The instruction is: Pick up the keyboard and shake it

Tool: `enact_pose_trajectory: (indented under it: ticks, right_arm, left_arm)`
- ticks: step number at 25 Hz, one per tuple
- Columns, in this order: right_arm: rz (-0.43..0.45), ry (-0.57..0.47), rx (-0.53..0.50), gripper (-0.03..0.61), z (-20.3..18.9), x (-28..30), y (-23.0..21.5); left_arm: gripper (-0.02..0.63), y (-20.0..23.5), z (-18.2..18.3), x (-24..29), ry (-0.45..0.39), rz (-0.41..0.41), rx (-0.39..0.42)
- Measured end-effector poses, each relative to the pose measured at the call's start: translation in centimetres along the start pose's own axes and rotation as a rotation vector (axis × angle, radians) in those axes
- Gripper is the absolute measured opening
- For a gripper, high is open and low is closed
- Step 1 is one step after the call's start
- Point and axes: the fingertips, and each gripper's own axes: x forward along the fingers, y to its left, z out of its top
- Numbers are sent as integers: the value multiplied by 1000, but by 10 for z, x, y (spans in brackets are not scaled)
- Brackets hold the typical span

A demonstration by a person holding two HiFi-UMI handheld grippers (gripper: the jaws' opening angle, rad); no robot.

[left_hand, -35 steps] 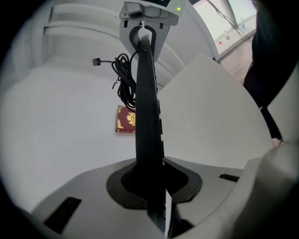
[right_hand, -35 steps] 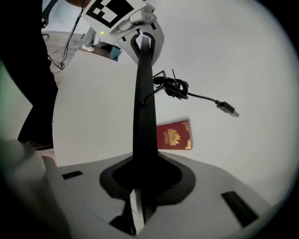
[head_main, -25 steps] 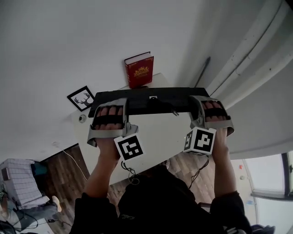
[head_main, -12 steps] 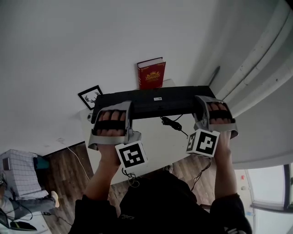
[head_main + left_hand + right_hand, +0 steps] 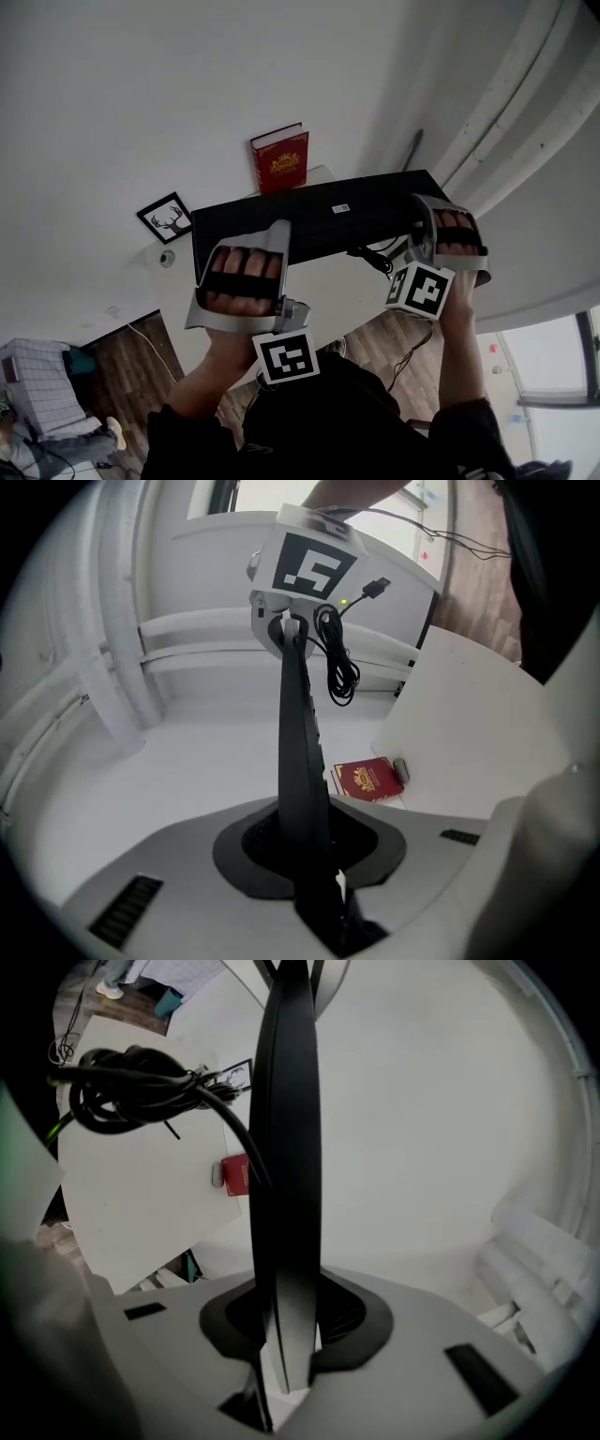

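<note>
Black keyboard [image 5: 319, 220] held in air above white table [image 5: 323, 291], tilted, labelled face toward head camera. Left gripper [image 5: 279, 236] clamps its left end, right gripper [image 5: 424, 208] clamps right end. Bundled cable [image 5: 373, 257] dangles from keyboard over table. Red book [image 5: 279, 159] upright at table's far edge. Framed deer picture [image 5: 166, 217] at table's left corner. Keyboard hides table's far strip.

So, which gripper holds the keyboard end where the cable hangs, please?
The right gripper; the cable dangles beside it, while the left gripper holds the keyboard far from it.
</note>
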Motion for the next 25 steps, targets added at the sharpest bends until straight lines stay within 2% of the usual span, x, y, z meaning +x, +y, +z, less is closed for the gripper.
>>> enact_pose_trajectory:
  ticks: [9, 12, 18, 25]
  right_arm:
    - [-26, 108, -13, 92, -40, -1, 9]
    - [2, 117, 0, 95, -48, 5, 22]
    - [-14, 124, -15, 86, -53, -6, 6]
    - [-17, 70, -57, 86, -21, -12, -6]
  left_arm:
    - [80, 11, 35, 1, -62, 46, 64]
    - [80, 9, 43, 5, -74, 40, 75]
    - [80, -2, 42, 23, -146, -33, -33]
    - [81, -4, 3, 46, -52, -48, -87]
